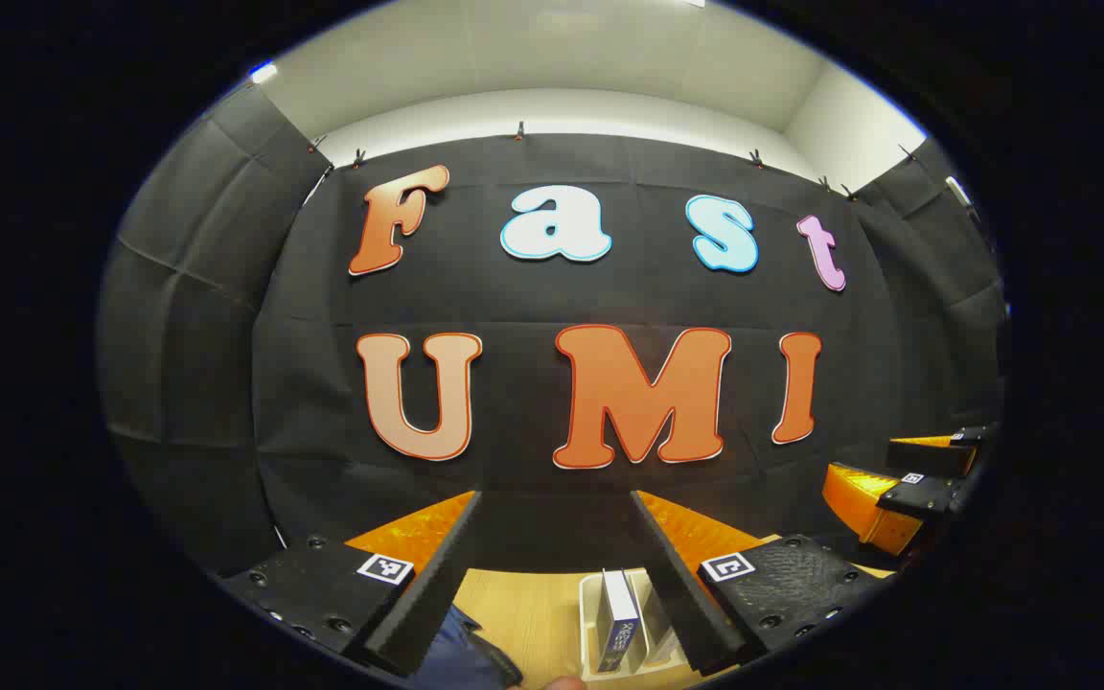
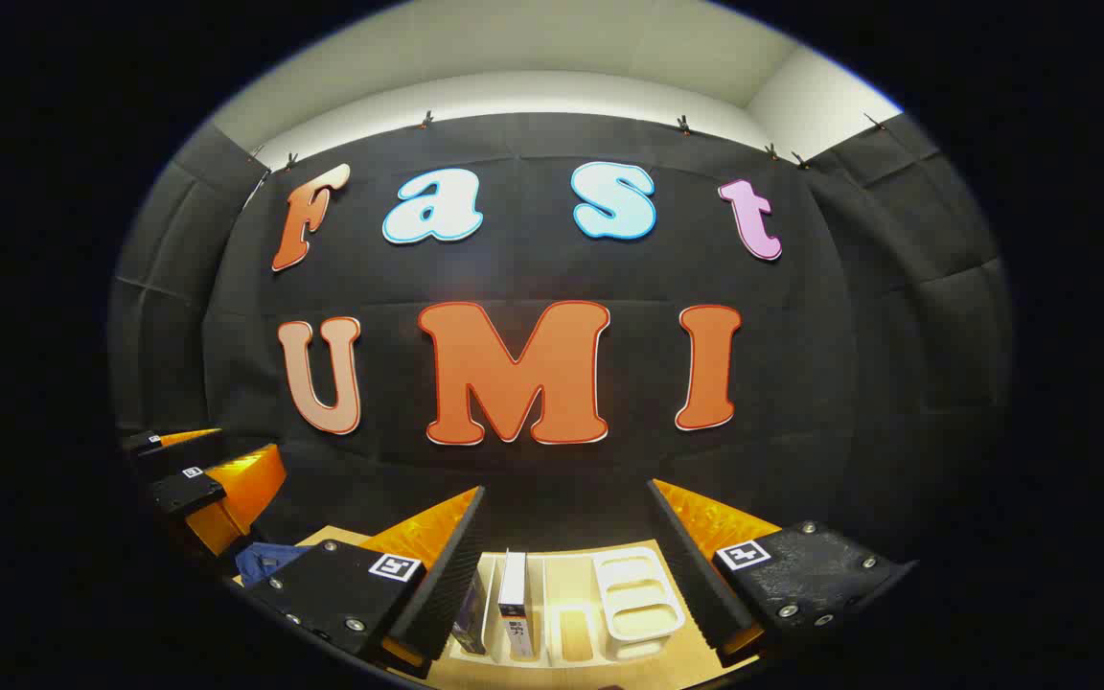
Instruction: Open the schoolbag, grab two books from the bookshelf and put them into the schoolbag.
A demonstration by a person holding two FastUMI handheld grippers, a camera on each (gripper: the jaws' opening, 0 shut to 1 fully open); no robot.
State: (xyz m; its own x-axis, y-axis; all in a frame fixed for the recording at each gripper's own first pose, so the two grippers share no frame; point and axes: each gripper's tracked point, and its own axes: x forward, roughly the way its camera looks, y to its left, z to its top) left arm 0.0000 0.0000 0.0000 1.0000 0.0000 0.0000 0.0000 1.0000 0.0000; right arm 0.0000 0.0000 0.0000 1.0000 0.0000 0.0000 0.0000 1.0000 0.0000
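Wooden table [image 2: 600,671] bears bookshelf [image 2: 643,599], books [image 2: 514,599]; both claws, left [image 1: 557,575], right [image 2: 566,565], released.

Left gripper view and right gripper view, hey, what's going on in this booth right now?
A person holds two grippers above a wooden table, both open and holding nothing. The left gripper points over a white book rack with a book standing in it, and a bit of the dark blue schoolbag shows low down. The right gripper faces the same rack, where two books stand upright. No book is taken yet.
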